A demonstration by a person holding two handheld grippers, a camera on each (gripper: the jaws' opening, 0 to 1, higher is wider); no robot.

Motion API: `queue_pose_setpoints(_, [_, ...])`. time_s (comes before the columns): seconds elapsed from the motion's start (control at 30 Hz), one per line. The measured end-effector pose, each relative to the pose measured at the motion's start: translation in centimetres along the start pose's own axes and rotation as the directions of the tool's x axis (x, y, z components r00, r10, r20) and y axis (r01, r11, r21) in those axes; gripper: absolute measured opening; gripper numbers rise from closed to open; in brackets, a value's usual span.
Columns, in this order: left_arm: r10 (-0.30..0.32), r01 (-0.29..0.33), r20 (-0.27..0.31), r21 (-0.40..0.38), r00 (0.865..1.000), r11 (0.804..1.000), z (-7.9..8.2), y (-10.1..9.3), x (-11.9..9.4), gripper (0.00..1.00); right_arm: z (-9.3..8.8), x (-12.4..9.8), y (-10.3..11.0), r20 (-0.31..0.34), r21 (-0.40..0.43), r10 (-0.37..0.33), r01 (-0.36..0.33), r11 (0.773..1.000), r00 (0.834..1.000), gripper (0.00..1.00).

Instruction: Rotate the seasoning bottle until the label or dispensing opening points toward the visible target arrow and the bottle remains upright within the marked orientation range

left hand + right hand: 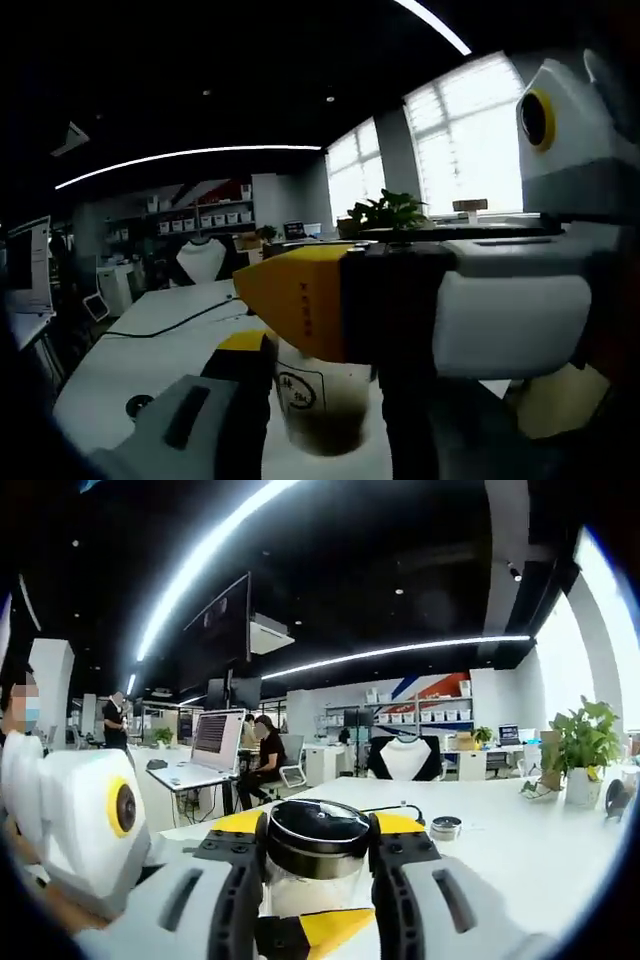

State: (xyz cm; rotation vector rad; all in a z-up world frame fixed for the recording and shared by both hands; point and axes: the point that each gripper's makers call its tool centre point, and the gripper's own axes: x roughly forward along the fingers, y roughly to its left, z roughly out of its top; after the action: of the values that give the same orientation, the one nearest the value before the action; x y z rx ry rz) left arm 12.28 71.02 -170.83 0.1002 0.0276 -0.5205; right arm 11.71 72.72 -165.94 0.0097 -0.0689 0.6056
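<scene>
An open-plan office stretches behind the work: a long white table (520, 850), shelves of boxes along the far wall, monitors (215, 740) with people seated and standing near them, bright windows, and a potted plant (580, 750) at the table's far right edge. A small round tin (443, 827) and a dark cable lie on the table beyond the work. The seasoning bottle (316, 858) stands upright on the table, a clear jar with a black lid and dark contents in its lower part. In the right gripper view, the right gripper (318, 870) has its yellow-tipped jaws pressed to either side of the bottle just under the lid, so it is clamped on the bottle; a high, two-sided hold like this suits twisting it about its own axis without tipping it. In the left gripper view, the bottle's printed label (298, 390) faces the camera, and the right gripper crosses in from the right above the jar. The left gripper (300, 400) has one jaw visible beside the bottle's left wall, seemingly close or touching; its other jaw is hidden behind the right gripper, so I cannot tell whether it is closed on the bottle or merely bracketing the base to steady it. No target arrow or orientation marking is visible on the table, so how far the label still has to turn cannot be judged.
</scene>
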Motion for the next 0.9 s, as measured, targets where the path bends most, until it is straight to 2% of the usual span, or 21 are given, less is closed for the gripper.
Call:
queue_pose_setpoints(0.17, [-0.031, 0.032, 0.018, -0.039, 0.999, 0.999, 0.0, -0.1, -0.1, 0.44, 0.0, 0.0, -0.2, -0.005, -0.008, 0.062, -0.062, 0.998, 0.998, 0.37])
queue_pose_setpoints(0.3, [-0.08, 0.08, 0.015, 0.009, 0.997, 0.997, 0.0, -0.6, 0.4, 0.44, -0.1, -0.3, -0.2, -0.02, -0.042, 0.104, -0.104, 0.994, 0.994, 0.37])
queue_pose_setpoints(0.47, [-0.163, 0.162, 0.023, 0.03, 0.986, 0.986, 0.4, -1.5, 0.7, 0.45, 0.2, -1.0, -0.5, 0.02, 0.032, 0.176, -0.176, 0.984, 0.984, 0.37])
queue_pose_setpoints(0.5, [-0.183, 0.182, 0.022, 0.046, 0.983, 0.982, 0.4, -1.8, 0.7, 0.45, 0.2, -1.3, -0.7, 0.026, 0.071, 0.177, -0.179, 0.981, 0.984, 0.37])
queue_pose_setpoints(0.6, [-0.232, 0.23, 0.031, 0.051, 0.972, 0.972, 0.5, -2.2, 0.7, 0.45, 0.3, -1.6, -1.0, 0.034, 0.071, 0.198, -0.2, 0.977, 0.98, 0.36])
queue_pose_setpoints(0.67, [-0.282, 0.281, 0.032, 0.028, 0.959, 0.959, 0.5, -2.7, 0.8, 0.46, 0.5, -1.8, -0.5, 0.029, 0.039, 0.233, -0.234, 0.971, 0.972, 0.36])
queue_pose_setpoints(0.73, [-0.345, 0.346, 0.042, -0.01, 0.938, 0.938, 0.7, -3.2, 0.8, 0.47, 0.9, -2.2, 0.3, 0.021, -0.009, 0.292, -0.292, 0.956, 0.956, 0.36])
queue_pose_setpoints(0.8, [-0.377, 0.38, 0.073, -0.027, 0.923, 0.925, 1.2, -3.4, 0.6, 0.47, 1.3, -2.3, 0.5, 0.023, -0.025, 0.31, -0.309, 0.951, 0.95, 0.36])
queue_pose_setpoints(0.9, [-0.374, 0.378, 0.093, -0.025, 0.923, 0.925, 1.6, -3.2, 0.5, 0.47, 1.7, -2.4, 0.6, 0.029, -0.028, 0.32, -0.319, 0.947, 0.947, 0.36])
